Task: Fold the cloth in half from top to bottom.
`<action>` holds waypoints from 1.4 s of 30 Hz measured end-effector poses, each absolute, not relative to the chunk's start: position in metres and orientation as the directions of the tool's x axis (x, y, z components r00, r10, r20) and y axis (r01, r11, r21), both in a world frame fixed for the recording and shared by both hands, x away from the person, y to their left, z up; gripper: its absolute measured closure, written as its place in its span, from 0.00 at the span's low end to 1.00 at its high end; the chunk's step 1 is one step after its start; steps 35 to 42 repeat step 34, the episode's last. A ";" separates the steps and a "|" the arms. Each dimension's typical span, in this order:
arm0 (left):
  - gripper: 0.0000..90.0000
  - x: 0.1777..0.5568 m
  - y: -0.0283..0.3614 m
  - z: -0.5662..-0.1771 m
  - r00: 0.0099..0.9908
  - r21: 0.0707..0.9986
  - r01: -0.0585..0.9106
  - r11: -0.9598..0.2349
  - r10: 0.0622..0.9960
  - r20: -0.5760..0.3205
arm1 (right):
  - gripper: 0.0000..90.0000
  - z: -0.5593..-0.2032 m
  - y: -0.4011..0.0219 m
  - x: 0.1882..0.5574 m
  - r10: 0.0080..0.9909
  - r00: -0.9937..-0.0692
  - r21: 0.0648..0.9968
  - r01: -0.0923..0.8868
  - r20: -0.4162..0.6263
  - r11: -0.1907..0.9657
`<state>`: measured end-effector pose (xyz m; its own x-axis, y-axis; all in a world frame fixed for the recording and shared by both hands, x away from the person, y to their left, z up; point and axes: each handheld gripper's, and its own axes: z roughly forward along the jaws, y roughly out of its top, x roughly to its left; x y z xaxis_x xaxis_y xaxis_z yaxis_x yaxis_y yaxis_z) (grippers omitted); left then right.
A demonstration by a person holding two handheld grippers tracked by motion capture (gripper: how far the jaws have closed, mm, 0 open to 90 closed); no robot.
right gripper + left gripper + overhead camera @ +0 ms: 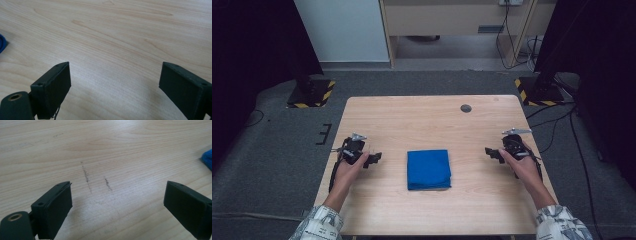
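A folded blue cloth (428, 169) lies flat in the middle of the wooden table (427, 122). My left gripper (374, 159) rests to the cloth's left, pointing toward it, open with nothing between its jaws. In the left gripper view the open left gripper (117, 202) hovers over bare wood with a corner of the blue cloth (207, 158) at the right edge. My right gripper (492, 153) sits to the cloth's right, also open and empty. The right gripper view shows the open right gripper (113, 82) over bare wood, and an edge of the blue cloth (2, 42) at far left.
A small dark round spot (466, 108) sits near the table's far edge. Faint pencil-like marks (86, 173) run across the wood ahead of the left gripper. Stands with yellow-black striped bases (312, 94) sit on the grey floor beyond both far corners, with cables at right.
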<state>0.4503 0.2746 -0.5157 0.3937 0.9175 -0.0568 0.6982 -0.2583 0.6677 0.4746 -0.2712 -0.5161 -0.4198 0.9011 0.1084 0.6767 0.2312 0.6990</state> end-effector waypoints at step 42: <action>0.00 0.434 0.253 -0.538 0.414 0.699 0.649 -0.301 0.910 0.008 | 0.04 -0.540 -0.248 0.454 0.901 -0.433 0.708 0.637 0.003 0.304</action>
